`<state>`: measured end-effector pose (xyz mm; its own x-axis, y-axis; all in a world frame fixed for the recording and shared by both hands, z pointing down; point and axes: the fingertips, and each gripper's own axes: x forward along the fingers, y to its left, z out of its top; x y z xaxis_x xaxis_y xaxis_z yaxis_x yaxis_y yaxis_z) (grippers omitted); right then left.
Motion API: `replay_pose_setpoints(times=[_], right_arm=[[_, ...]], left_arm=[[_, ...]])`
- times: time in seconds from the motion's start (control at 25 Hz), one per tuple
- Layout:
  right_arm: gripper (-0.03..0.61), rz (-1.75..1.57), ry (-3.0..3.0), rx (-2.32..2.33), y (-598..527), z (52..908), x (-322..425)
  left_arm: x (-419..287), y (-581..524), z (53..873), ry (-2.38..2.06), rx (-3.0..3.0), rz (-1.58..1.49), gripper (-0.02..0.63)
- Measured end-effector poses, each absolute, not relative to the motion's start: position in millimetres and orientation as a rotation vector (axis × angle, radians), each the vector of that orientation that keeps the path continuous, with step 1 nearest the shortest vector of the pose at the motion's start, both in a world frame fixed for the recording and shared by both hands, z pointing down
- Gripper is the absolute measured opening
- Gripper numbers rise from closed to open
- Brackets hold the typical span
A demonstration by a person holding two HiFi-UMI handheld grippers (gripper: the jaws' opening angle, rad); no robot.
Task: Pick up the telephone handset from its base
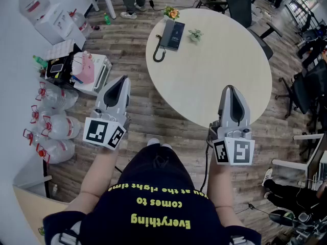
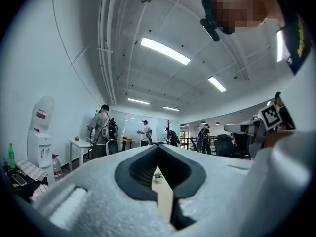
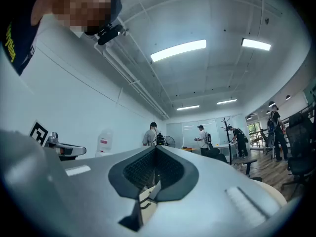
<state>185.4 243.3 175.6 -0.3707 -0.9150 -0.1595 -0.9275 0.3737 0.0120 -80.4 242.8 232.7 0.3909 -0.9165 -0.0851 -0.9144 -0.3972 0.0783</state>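
The head view looks steeply down from above the person's shoulders. Both grippers sit close in its lower half, the left gripper point(image 1: 123, 80) at its left and the right gripper point(image 1: 229, 89) at its right. The round worktop point(image 1: 219, 80) lies farther ahead.

Each gripper view rides close behind its own jaws and faces roughly level across the room. Through the narrow slit under the jaws, each catches a sliver of that same worktop.

The two gripper views share the far glass wall point(image 2: 143, 122), the coat stand point(image 2: 168, 129), the water dispenser point(image 2: 40, 127) and the ceiling lights point(image 2: 165, 51).
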Motion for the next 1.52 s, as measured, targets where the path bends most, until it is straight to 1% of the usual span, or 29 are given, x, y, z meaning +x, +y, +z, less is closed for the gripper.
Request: replay_pose_setpoints(times=[0.4,0.52,0.76,0.88,0.96,1.04,1.2,1.52], right_arm=[[0.012,0.149,2.505,-1.649,256,181,209],[0.019,0.108,2.516,-1.625,254,187,207],[0.136,0.038,2.569,-1.557,237,193,184],[0.195,0.020,2.579,-1.559,224,197,170],[0.221,0.016,2.581,-1.573,214,200,161],[0.240,0.019,2.577,-1.590,201,200,151],[0.251,0.033,2.566,-1.616,167,197,124],[0.268,-0.002,2.522,-1.697,102,206,69]], left_arm=[[-52,258,232,-1.735,2.587,-0.175,0.006],[-48,260,235,-1.733,2.578,-0.159,0.043],[-60,249,235,-1.757,2.548,-0.130,0.155],[-73,235,238,-1.757,2.539,-0.133,0.190],[-81,222,241,-1.734,2.544,-0.145,0.204],[-89,205,243,-1.704,2.555,-0.152,0.221],[-111,164,241,-1.644,2.589,-0.148,0.253],[-159,87,236,-1.554,2.648,-0.178,0.256]])
